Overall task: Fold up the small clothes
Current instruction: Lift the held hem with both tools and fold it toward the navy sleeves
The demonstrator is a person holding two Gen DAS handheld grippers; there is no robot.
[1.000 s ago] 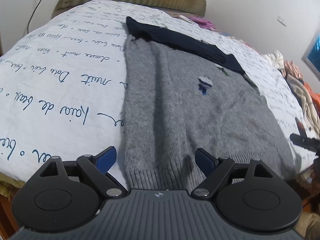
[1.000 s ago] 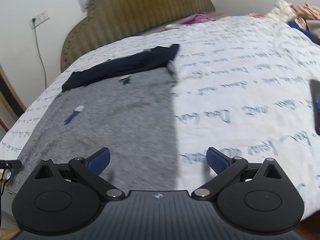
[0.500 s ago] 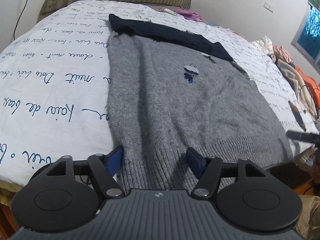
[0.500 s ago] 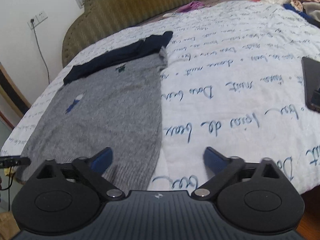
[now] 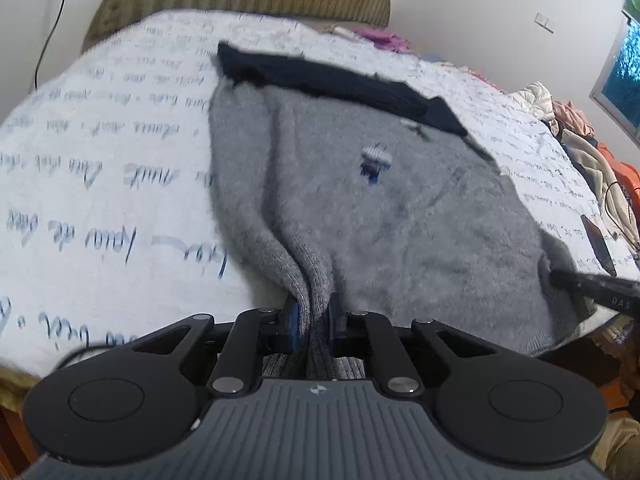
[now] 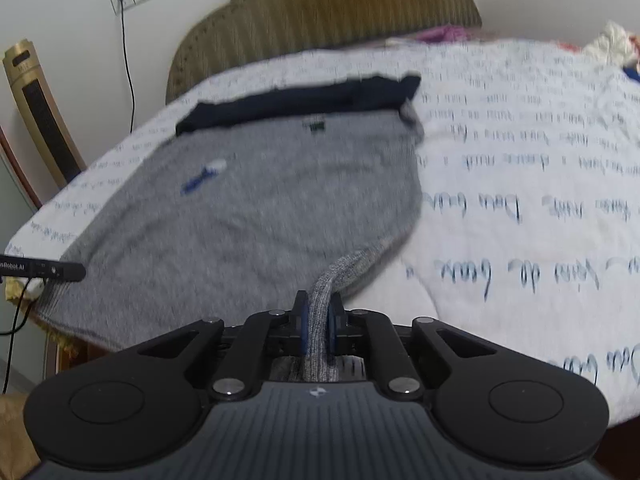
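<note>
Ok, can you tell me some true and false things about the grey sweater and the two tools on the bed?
1. The left tool is shut on the grey sweater's bottom edge. True.
2. The right tool is open and empty. False: it pinches the sweater's edge too.
3. A dark blue part lies along the sweater's far end. True.
4. The bed cover is plain white. False: it has blue handwriting on it.
5. The sweater is folded in half. False: it lies mostly spread out.
</note>
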